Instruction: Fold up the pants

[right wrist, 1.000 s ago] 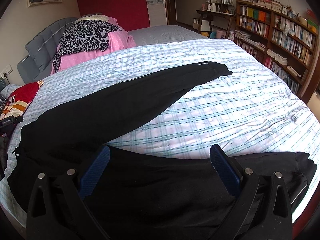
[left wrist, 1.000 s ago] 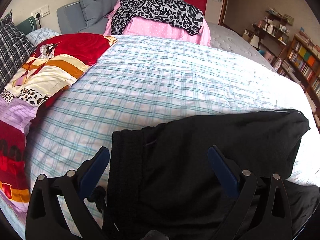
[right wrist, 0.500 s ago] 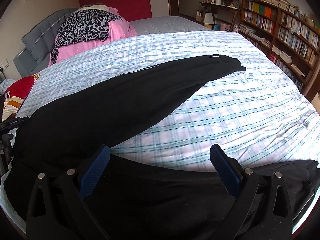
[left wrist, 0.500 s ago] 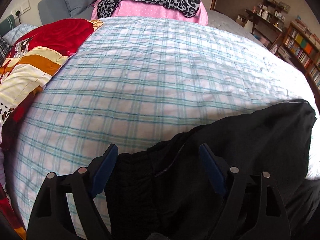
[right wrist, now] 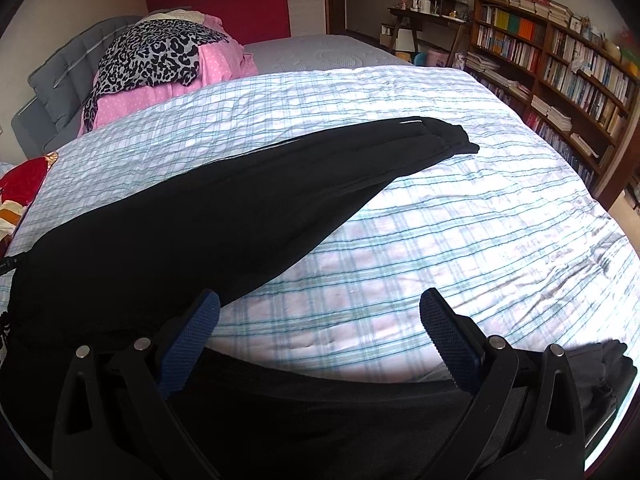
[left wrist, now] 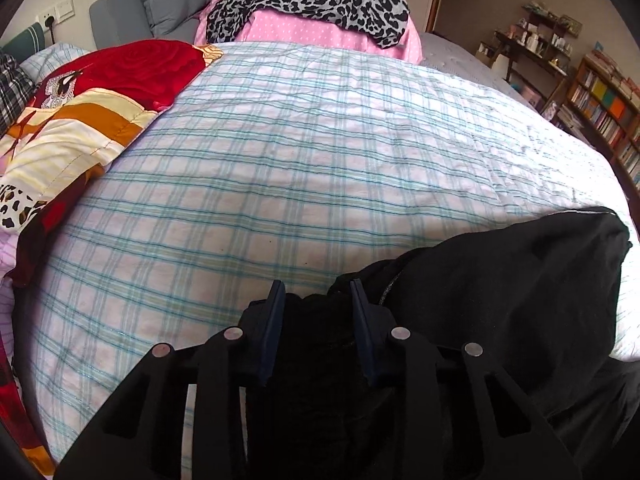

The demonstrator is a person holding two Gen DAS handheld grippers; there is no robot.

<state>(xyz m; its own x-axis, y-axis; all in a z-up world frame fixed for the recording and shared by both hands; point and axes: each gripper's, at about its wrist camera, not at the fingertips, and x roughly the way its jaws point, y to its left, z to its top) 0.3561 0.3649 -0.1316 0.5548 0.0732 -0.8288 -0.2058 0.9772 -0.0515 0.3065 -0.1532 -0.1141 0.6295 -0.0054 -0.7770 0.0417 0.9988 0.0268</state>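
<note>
Black pants (right wrist: 200,220) lie on the checked bed cover (right wrist: 460,220). One leg stretches diagonally toward the far right. The other leg (right wrist: 320,420) runs along the near edge, under my right gripper (right wrist: 320,308), which stands wide open above it and holds nothing. In the left wrist view the pants (left wrist: 500,300) fill the lower right. My left gripper (left wrist: 316,292) is at the waistband end. Its jaws are closing, with a bunched fold of black fabric squeezed between the blue pads (left wrist: 274,320).
A pink and leopard-print heap of bedding (left wrist: 312,4) sits at the head of the bed. A red and patterned quilt (left wrist: 80,112) lies along the left side. Bookshelves (right wrist: 560,60) line the right wall beyond the bed's edge.
The left jaws went from wide open to narrow around the waistband fabric as the gripper sank toward it. The right gripper shifted, and the near leg slid lower in its view.
</note>
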